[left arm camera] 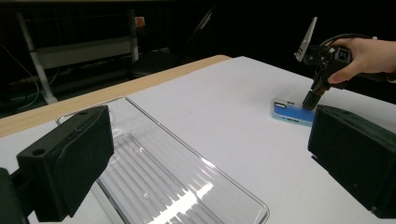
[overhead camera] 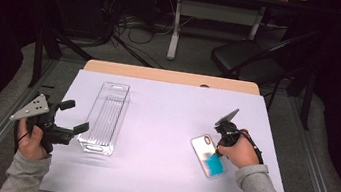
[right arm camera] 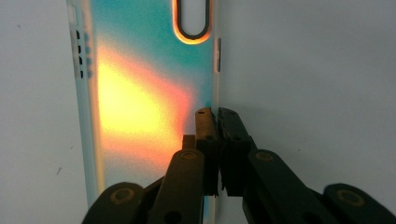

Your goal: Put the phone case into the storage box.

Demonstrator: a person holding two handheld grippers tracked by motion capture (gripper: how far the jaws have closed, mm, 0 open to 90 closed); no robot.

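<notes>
Pinching the long edge of the phone case (right arm camera: 149,93), our right gripper (right arm camera: 217,114) has its jaws pressed together on that thin side wall, one jaw over the iridescent face and the other on the outside. The case lies flat on the counter (overhead camera: 162,140), toward its right side, with the camera cut-out at the end away from us. In the high view the right gripper (overhead camera: 223,138) points steeply down at the case's right edge.

Our left gripper (overhead camera: 70,116) hangs at the counter's left edge with its jaws spread wide and nothing between them, aimed across the clear tray (overhead camera: 104,117), which stands empty well apart from the case.

We judge the step in hand to be the grasp, with the lift not yet begun: the case looks flat on the surface. The tray seems the likely goal. The next move calls for a straight lift, since a one-sided grip on a thin, flexible rim could let the case swing or slip, and then a carry leftward to the tray.
</notes>
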